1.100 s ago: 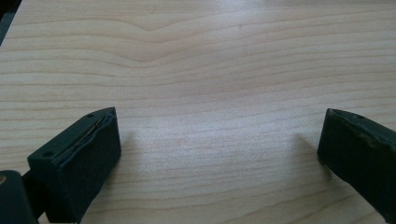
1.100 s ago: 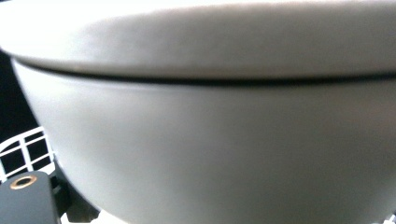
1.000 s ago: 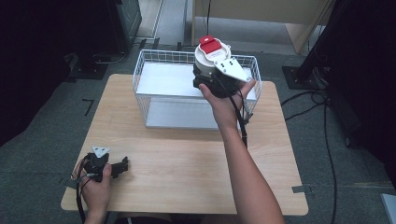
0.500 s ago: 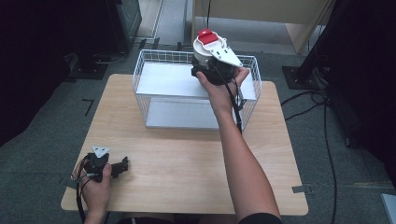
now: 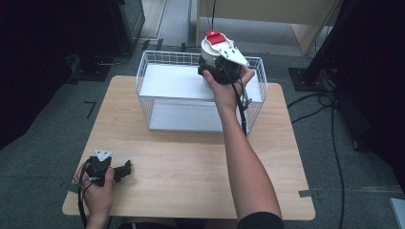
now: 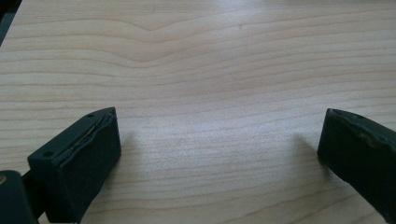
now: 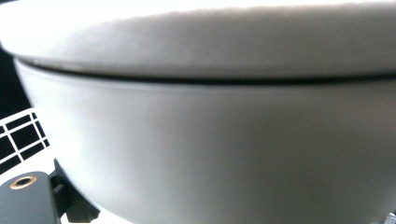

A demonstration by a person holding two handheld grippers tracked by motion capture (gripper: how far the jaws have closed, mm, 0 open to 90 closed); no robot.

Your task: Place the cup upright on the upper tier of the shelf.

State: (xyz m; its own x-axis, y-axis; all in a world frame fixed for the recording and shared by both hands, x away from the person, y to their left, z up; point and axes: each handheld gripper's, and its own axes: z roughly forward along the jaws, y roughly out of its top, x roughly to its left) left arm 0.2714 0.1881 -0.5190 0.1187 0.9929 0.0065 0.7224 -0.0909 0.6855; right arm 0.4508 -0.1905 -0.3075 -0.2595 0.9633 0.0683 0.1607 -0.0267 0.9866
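At the lower left of the high view the left tool [image 5: 125,168] lies low on the tabletop [image 5: 191,162] in the person's hand, in the same spot as a second ago; in the left gripper view its jaws stand wide apart over bare wood grain with nothing between them. Moving right, the white wire basket [image 5: 148,90] sits at the far middle of the tabletop, with a white liner inside and its near wall open mesh. Over its upper right corner the right tool [image 5: 215,71] carries a white lidded container [image 5: 212,47] with a red cap; over the last second the container has travelled up and toward the far rim of the basket, so I judge it is being carried out of or across the basket, not lowered into it. In the right gripper view the container's white wall [image 7: 233,154] and lid seam sit right against the lens; the jaws themselves are hidden, so the grip is read from the lifted container. The far rim and right wall of the basket lie just under the load and could catch it; open room lies on the broad bare wood in front of and right of the basket.
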